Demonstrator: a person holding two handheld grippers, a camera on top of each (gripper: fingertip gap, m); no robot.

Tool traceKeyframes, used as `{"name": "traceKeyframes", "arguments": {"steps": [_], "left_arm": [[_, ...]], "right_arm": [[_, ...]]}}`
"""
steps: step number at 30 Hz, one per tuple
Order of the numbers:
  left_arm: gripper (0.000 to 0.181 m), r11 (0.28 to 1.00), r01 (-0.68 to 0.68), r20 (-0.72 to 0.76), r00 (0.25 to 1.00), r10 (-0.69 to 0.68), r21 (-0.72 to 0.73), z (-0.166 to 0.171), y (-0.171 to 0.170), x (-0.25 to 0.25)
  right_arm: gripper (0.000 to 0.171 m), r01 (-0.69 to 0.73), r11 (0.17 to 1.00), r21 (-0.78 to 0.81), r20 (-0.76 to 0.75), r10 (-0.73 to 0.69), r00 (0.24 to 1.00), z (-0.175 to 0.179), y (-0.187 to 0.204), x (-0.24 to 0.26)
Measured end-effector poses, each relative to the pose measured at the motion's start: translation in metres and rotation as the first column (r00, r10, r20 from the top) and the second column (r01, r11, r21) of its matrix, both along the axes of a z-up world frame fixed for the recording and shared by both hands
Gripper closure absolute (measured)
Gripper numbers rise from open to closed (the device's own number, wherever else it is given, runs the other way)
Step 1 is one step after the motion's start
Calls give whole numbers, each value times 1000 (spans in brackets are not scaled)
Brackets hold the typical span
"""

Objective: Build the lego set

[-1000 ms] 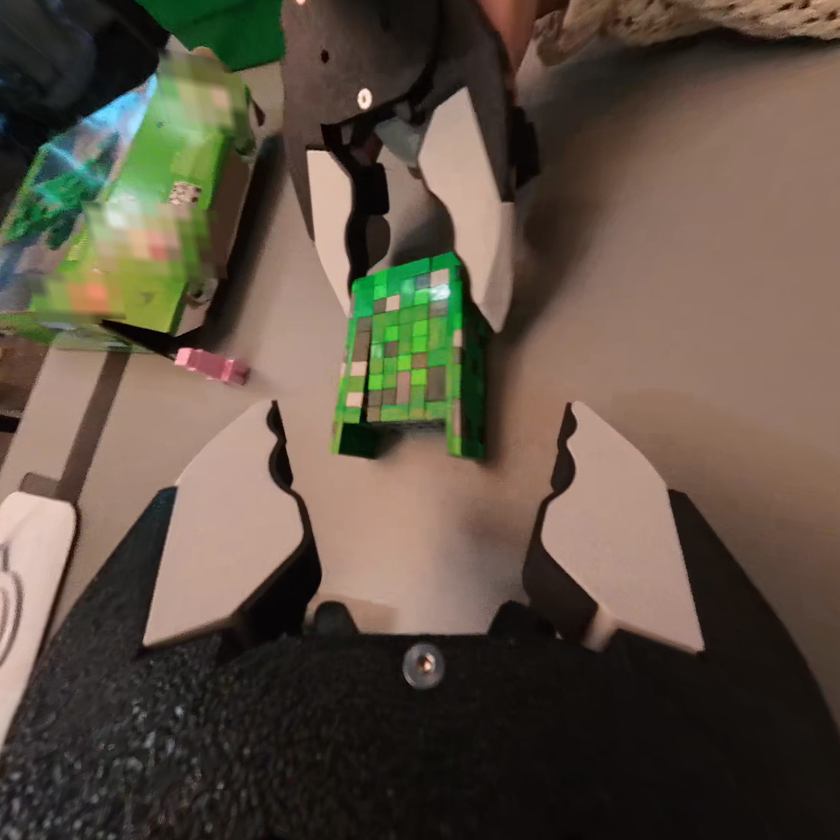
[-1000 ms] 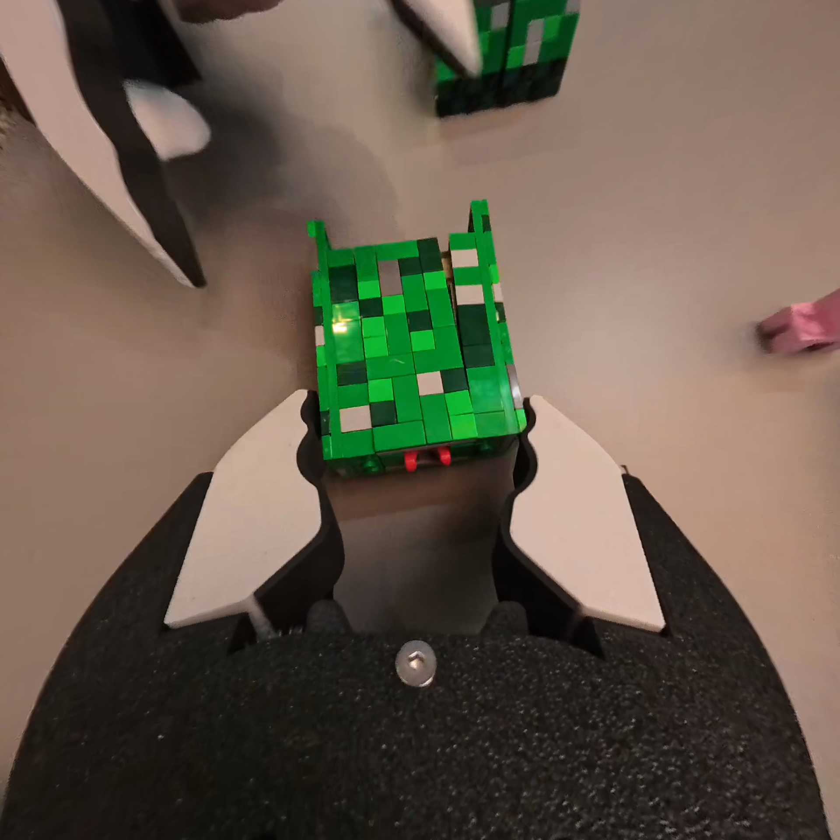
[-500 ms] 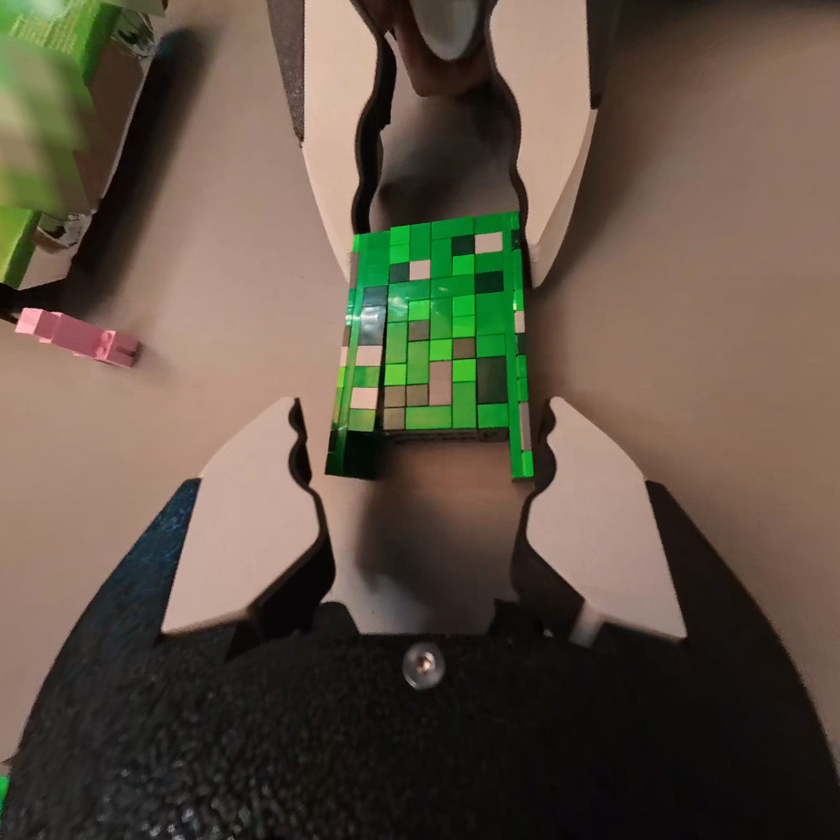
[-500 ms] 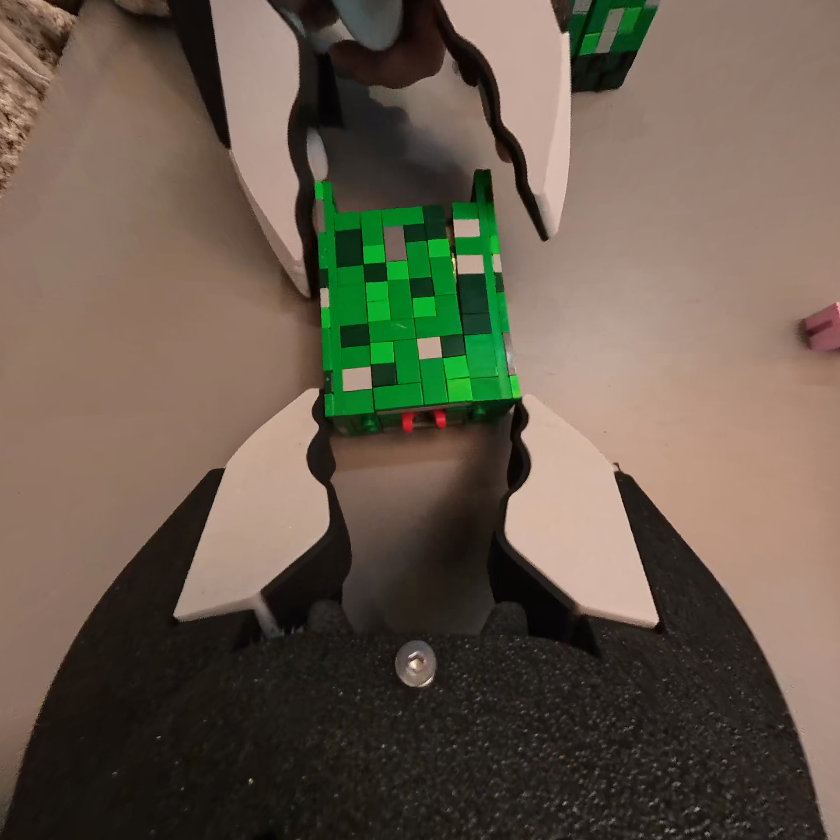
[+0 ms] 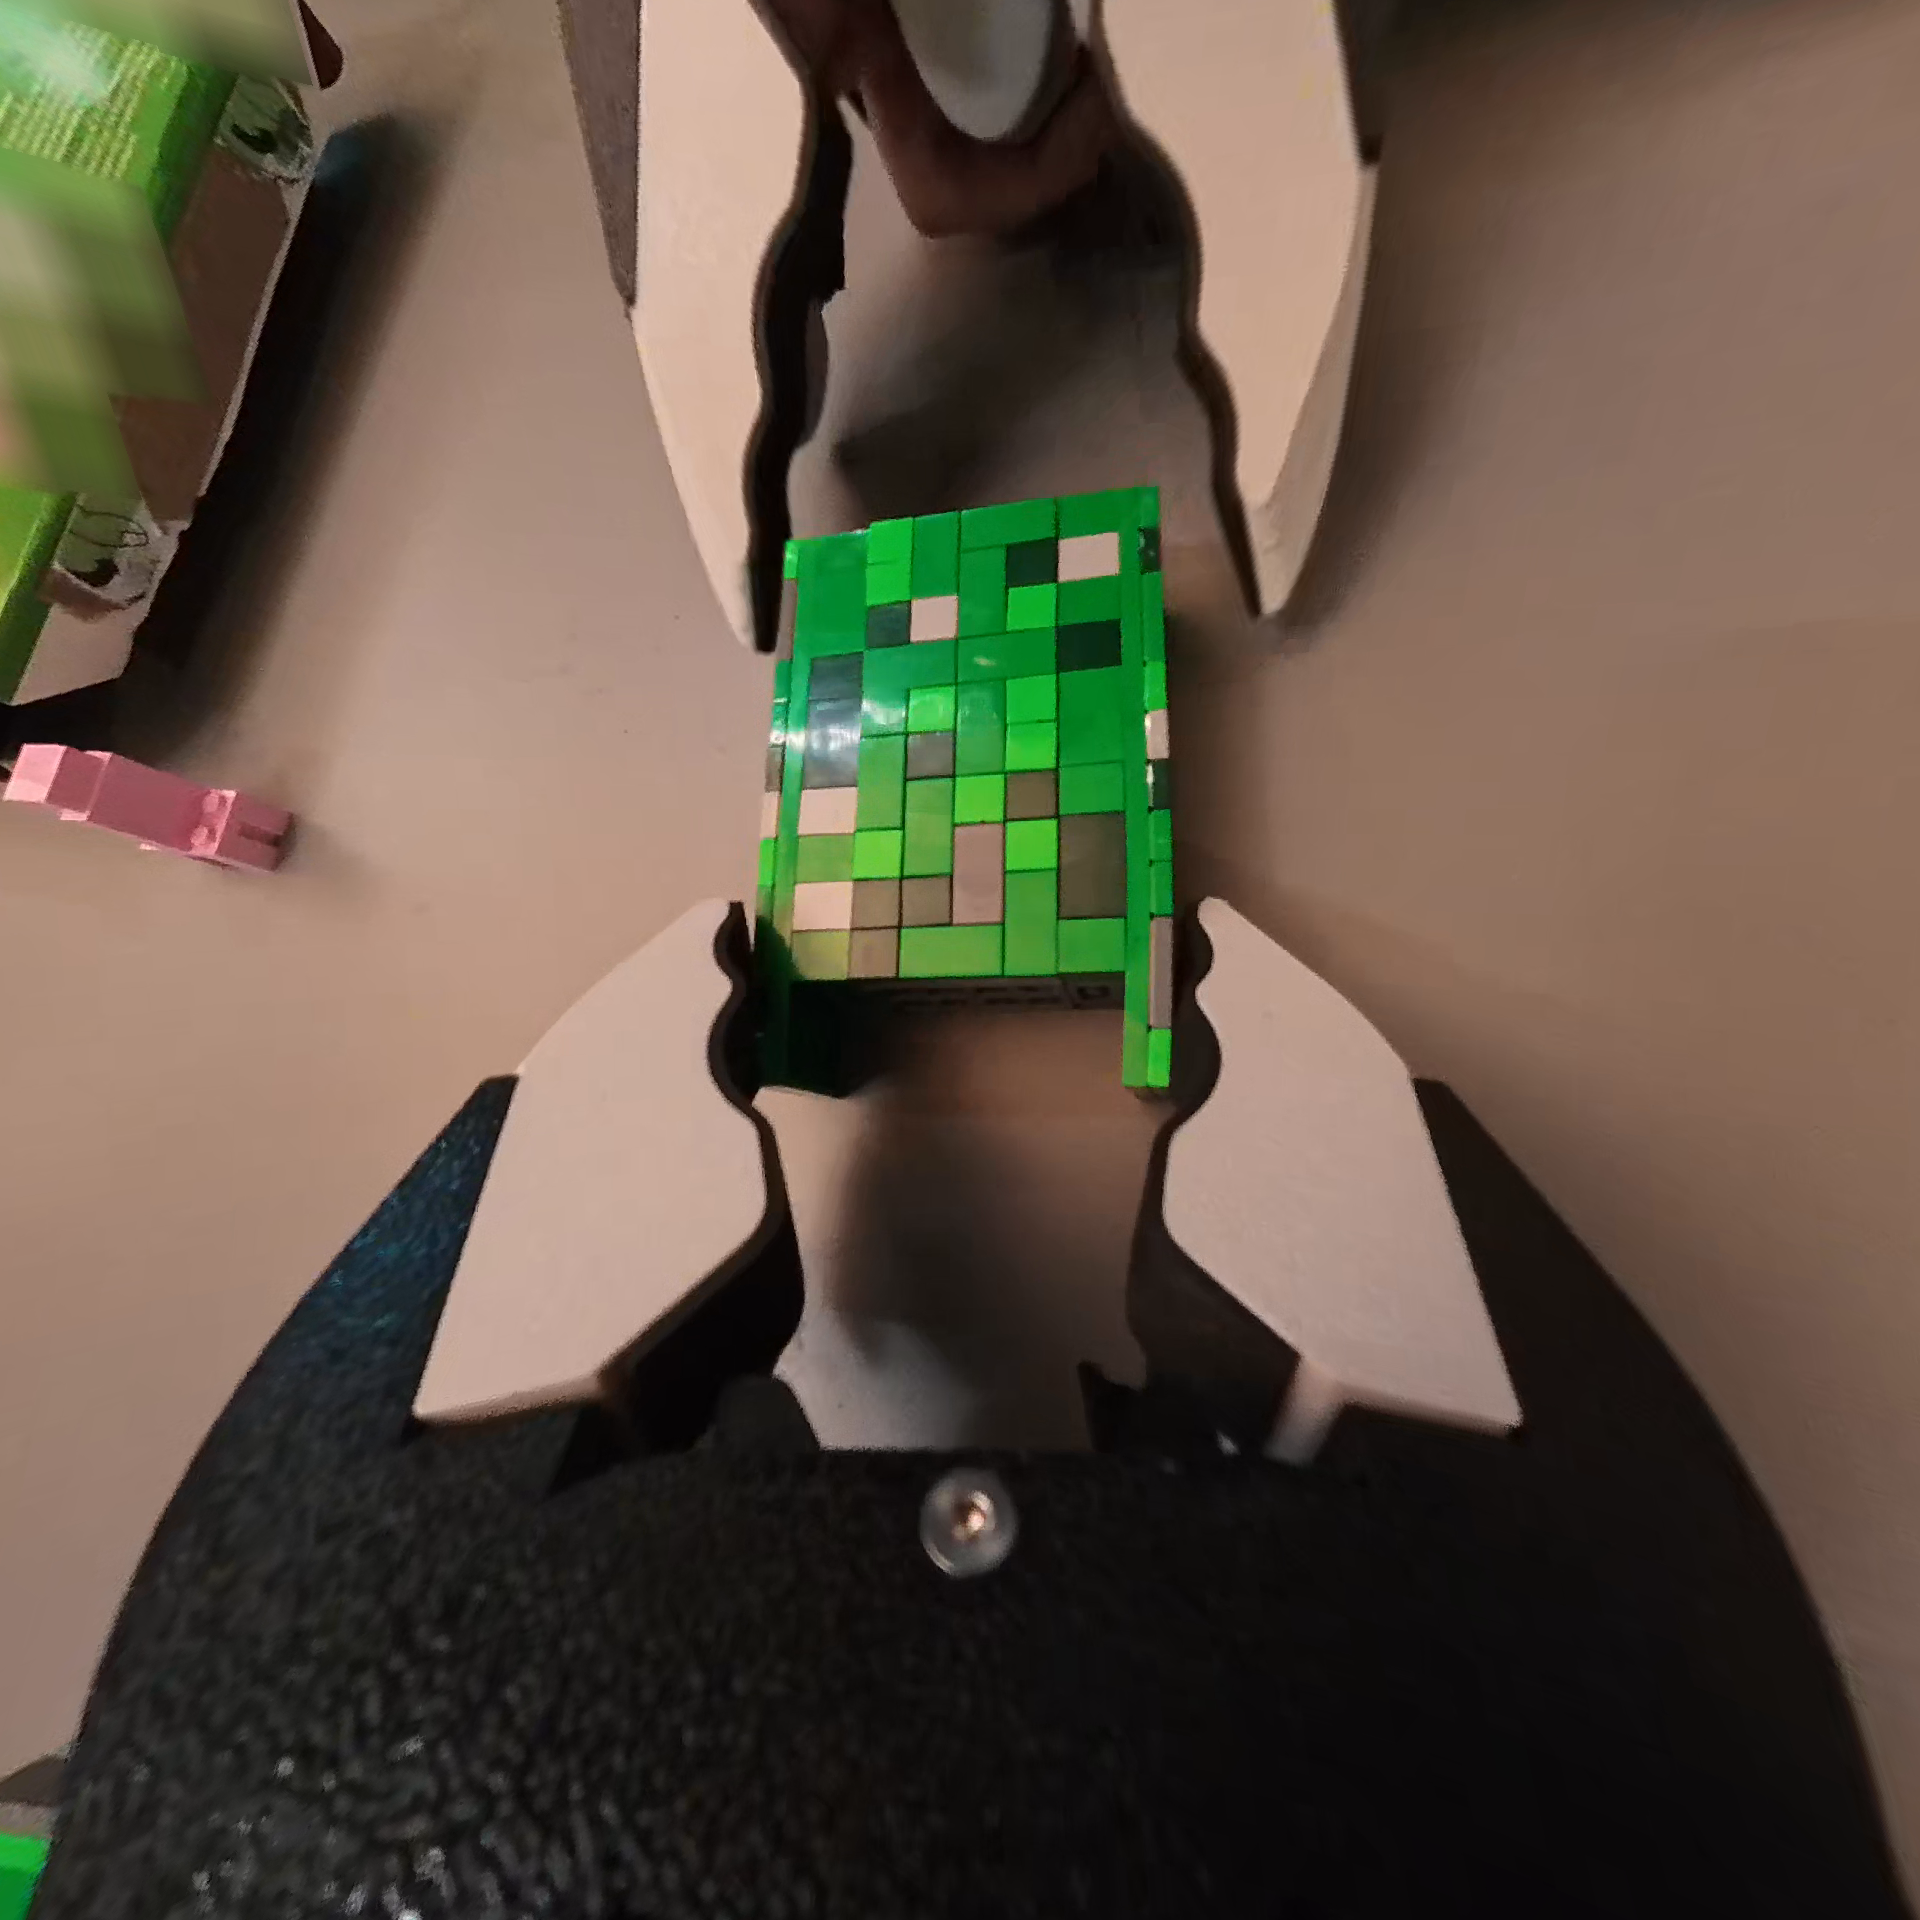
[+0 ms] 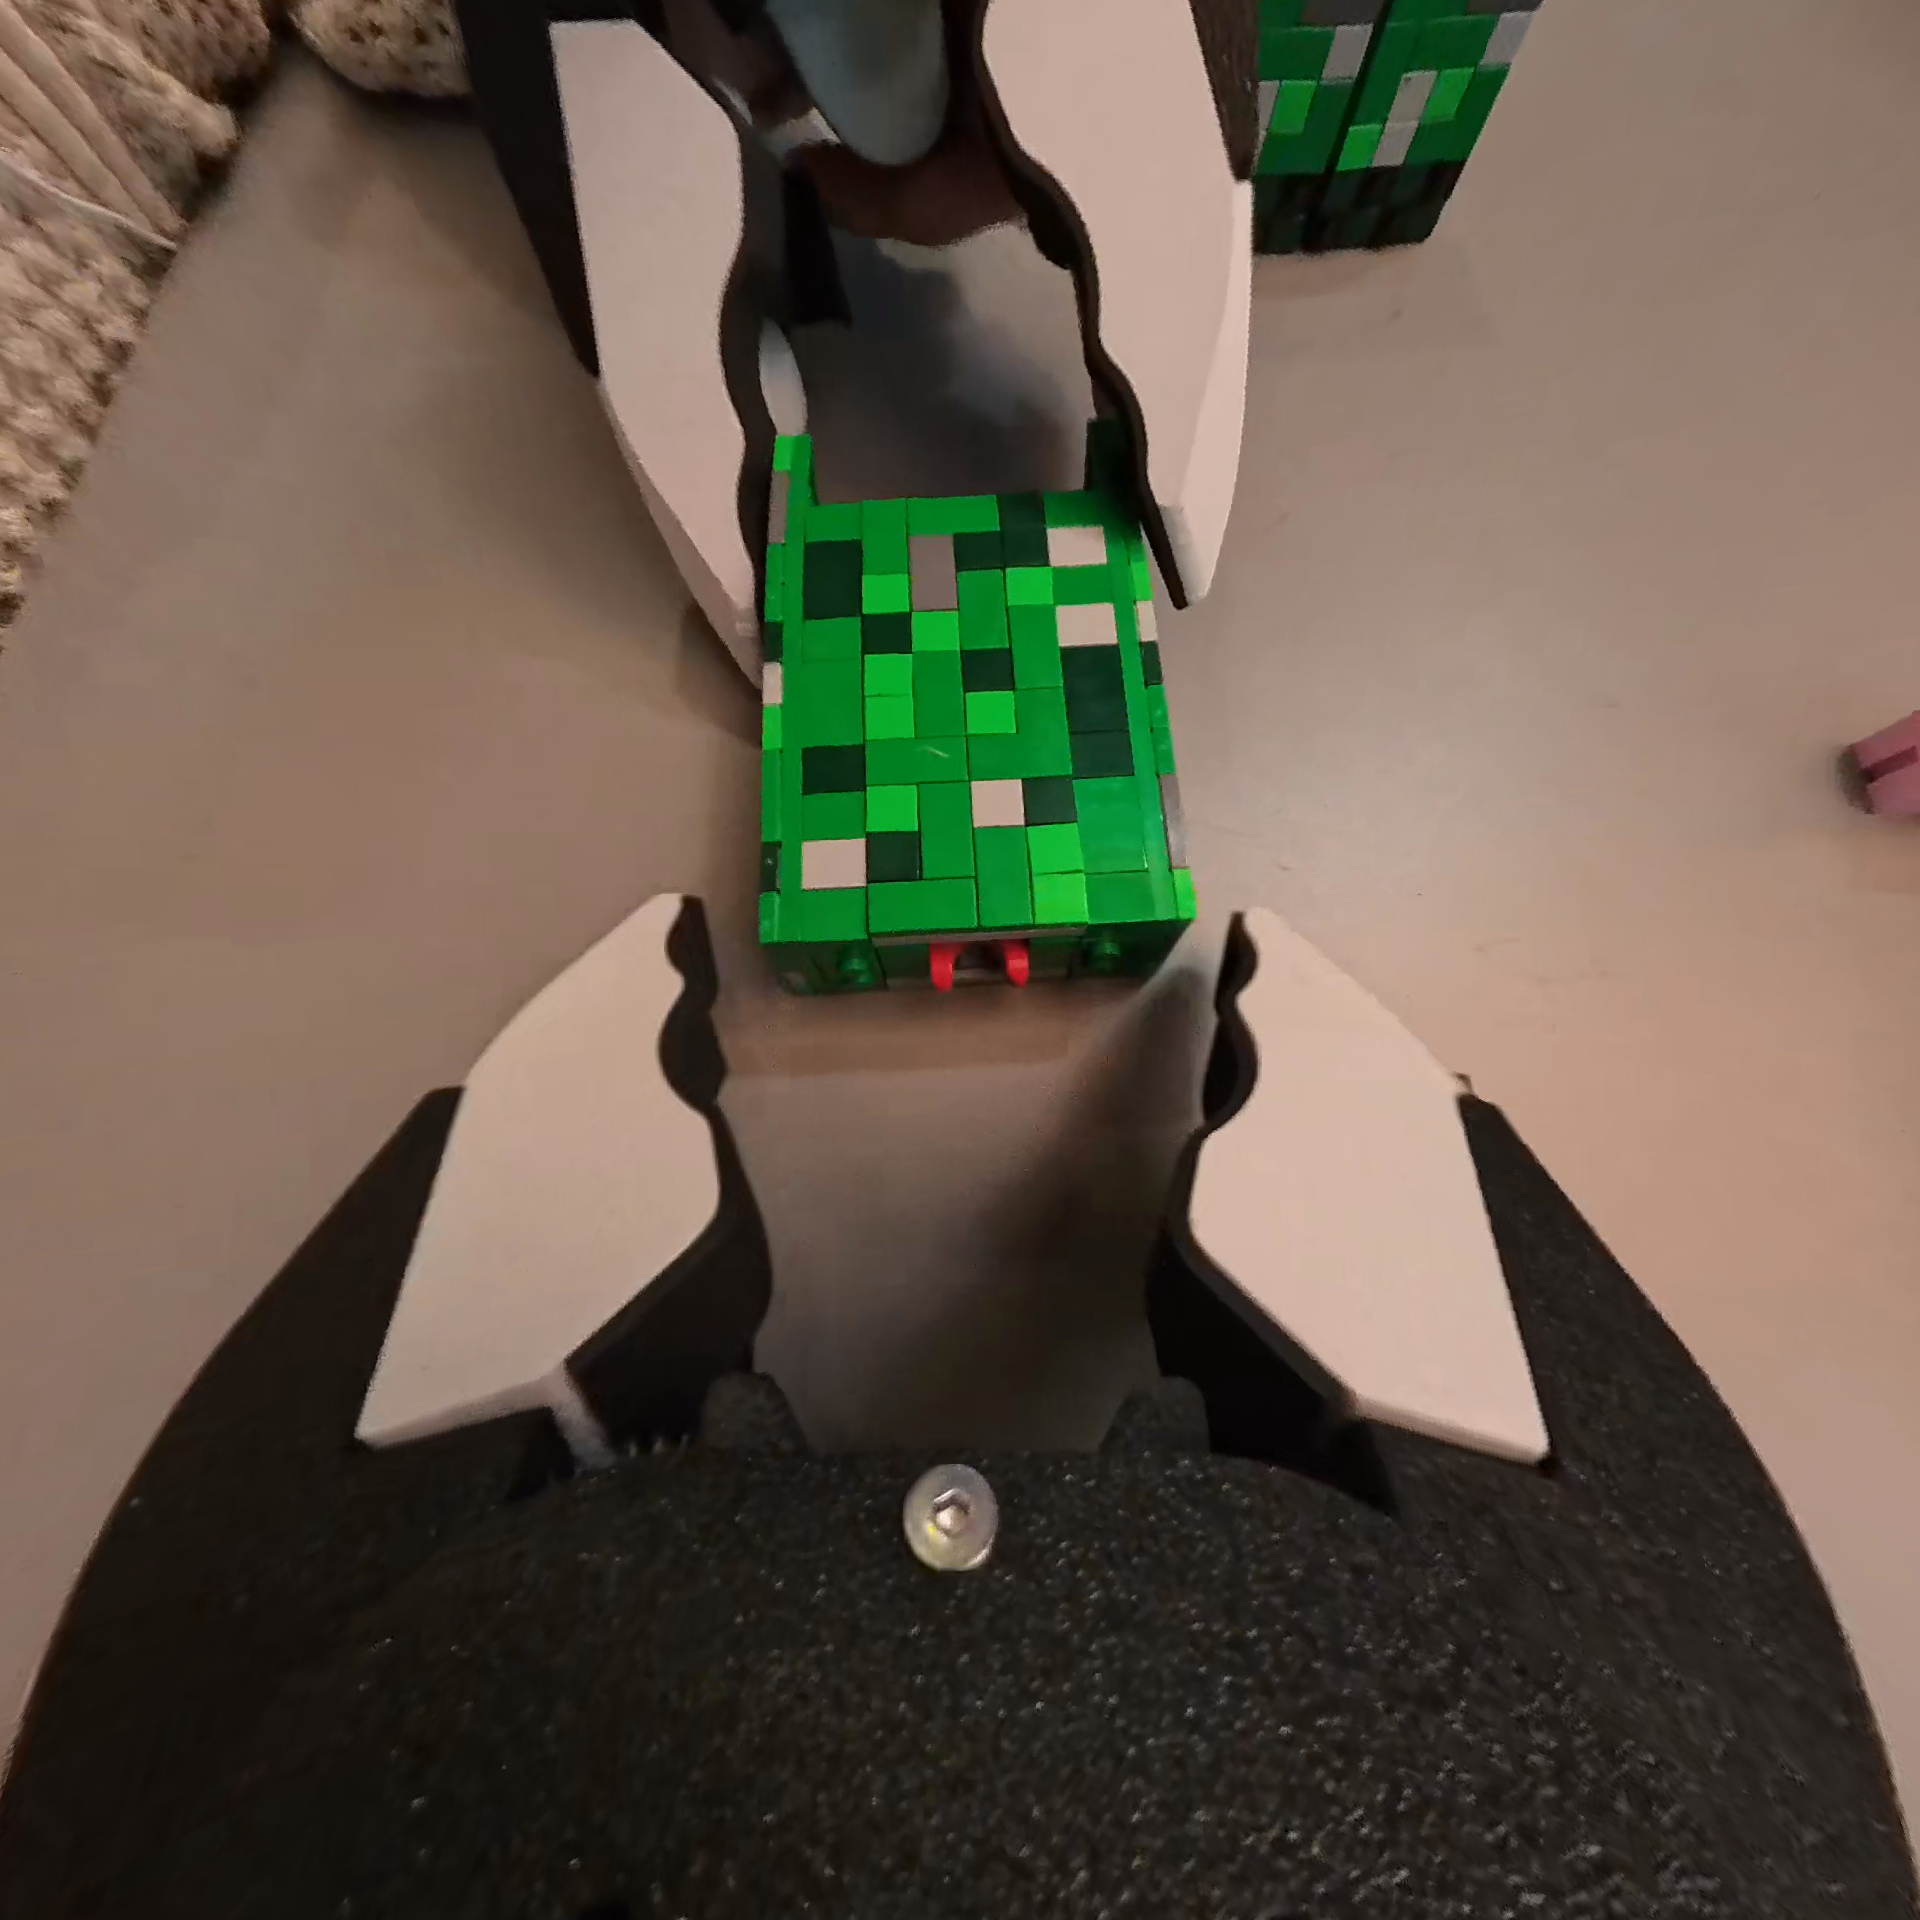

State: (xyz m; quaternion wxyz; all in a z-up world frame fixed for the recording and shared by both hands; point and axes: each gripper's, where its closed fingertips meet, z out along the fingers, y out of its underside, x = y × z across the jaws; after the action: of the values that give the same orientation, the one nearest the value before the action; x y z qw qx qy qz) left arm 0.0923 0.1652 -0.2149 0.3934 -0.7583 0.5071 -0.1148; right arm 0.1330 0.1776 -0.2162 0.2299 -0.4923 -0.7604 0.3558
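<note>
A green pixel-patterned lego block [image 5: 966,748] lies flat on the grey table [image 5: 1558,831]. Its forked end points at my left gripper [image 5: 966,935], whose fingertips press on both prongs, so it is shut on the block. In the right wrist view the same block [image 6: 966,727] shows two red clips [image 6: 982,961] on its near end. My right gripper [image 6: 961,920] is open, with its fingertips just short of that end and wider than the block. The left gripper [image 6: 961,613] clamps the far end there. The right gripper [image 5: 1003,613] also shows at the block's far end in the left wrist view.
A pink lego piece [image 5: 156,810] lies on the table to the left and shows at the right edge of the right wrist view [image 6: 1886,779]. A green box [image 5: 94,312] stands at far left. A second green lego block [image 6: 1371,114] stands at the back. A knitted fabric [image 6: 94,208] borders the table. The tips of one gripper are about 6 centimeters away from the tips of the other. The pink lego piece [image 5: 156,810] is about 15 centimeters from both grippers' fingertips.
My left gripper has moved up and closed on the block's forked end. My right gripper, shut on the block a second ago, has opened and drawn back a little.
</note>
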Motion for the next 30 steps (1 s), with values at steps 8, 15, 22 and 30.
{"name": "traceKeyframes", "arguments": {"steps": [8, 15, 22, 30], "left_arm": [[104, 1000, 20, 13, 1000, -20, -1, 1, -1, 1], [104, 1000, 21, 12, 1000, -21, -1, 1, -1, 1], [104, 1000, 29, 9, 1000, -29, -6, 1, -2, 0], [103, 999, 39, 7, 999, -39, -13, 1, -3, 1]], "right_arm": [[96, -47, 999, 8, 1, 47, 999, -1, -1, -2], [97, -48, 999, 13, 3, 48, 999, -1, -1, -2], [89, -55, 998, 13, -63, 56, 996, 7, -3, -1], [139, -138, 990, -34, -212, 128, 969, 30, -25, 8]]}}
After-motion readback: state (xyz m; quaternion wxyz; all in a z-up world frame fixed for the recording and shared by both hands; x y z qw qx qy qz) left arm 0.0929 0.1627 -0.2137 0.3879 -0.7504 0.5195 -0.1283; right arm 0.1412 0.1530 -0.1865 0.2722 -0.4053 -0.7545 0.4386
